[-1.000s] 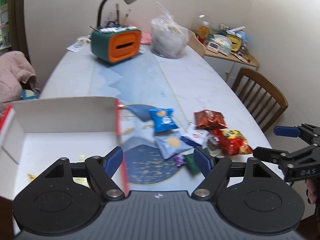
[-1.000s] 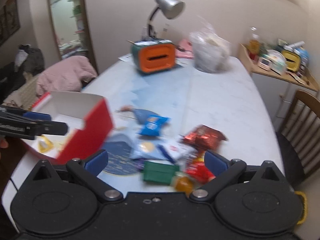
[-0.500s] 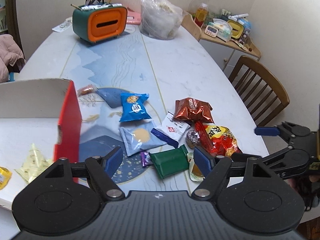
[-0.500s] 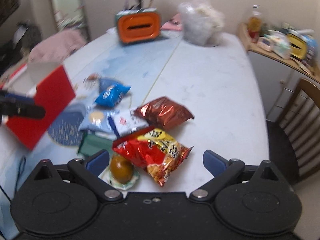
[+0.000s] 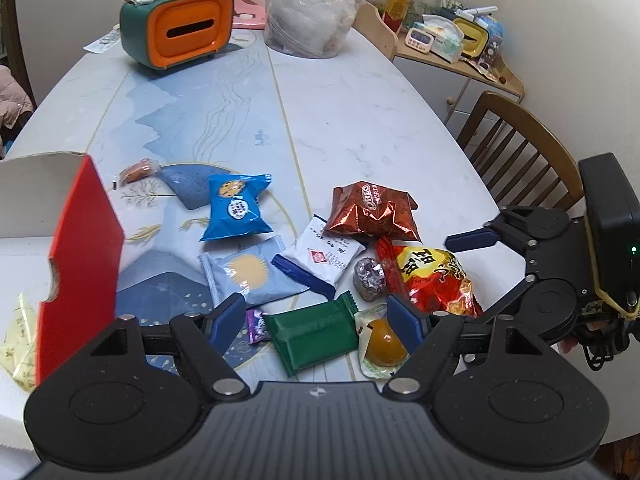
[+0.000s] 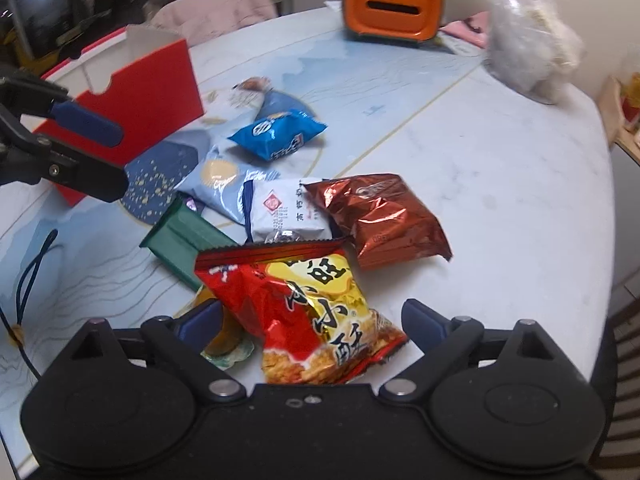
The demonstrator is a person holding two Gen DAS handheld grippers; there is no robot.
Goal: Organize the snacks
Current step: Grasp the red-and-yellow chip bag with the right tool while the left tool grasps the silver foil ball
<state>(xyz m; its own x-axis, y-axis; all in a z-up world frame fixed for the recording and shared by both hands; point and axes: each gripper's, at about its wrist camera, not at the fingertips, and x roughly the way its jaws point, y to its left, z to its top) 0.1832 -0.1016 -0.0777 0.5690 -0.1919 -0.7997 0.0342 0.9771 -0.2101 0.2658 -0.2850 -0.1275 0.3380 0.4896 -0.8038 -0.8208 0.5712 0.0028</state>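
Snack packets lie heaped on the table beside a red box (image 5: 86, 240) with a white inside. My left gripper (image 5: 316, 316) hangs open just over the green packet (image 5: 312, 332); the pads do not touch it. A blue cookie packet (image 5: 236, 208), a pale blue packet (image 5: 248, 272), a white packet (image 5: 320, 256) and a brown Oreo bag (image 5: 372, 212) lie beyond. My right gripper (image 6: 310, 318) straddles the red-and-yellow bag (image 6: 312, 308). Its jaws are closing, with the pads still clear of the bag. A yellow packet (image 5: 18, 332) lies inside the box.
An orange-and-green organiser (image 5: 180, 32) and a filled plastic bag (image 5: 308, 12) stand at the table's far end. A wooden chair (image 5: 520, 148) and a cluttered side shelf (image 5: 452, 40) are to the right. A dark cord (image 6: 32, 272) lies near the front left edge.
Both grippers have come down and closer to the snack pile. The left one shifted from the box to the green packet. The right one rolled and settled around the red-and-yellow bag.
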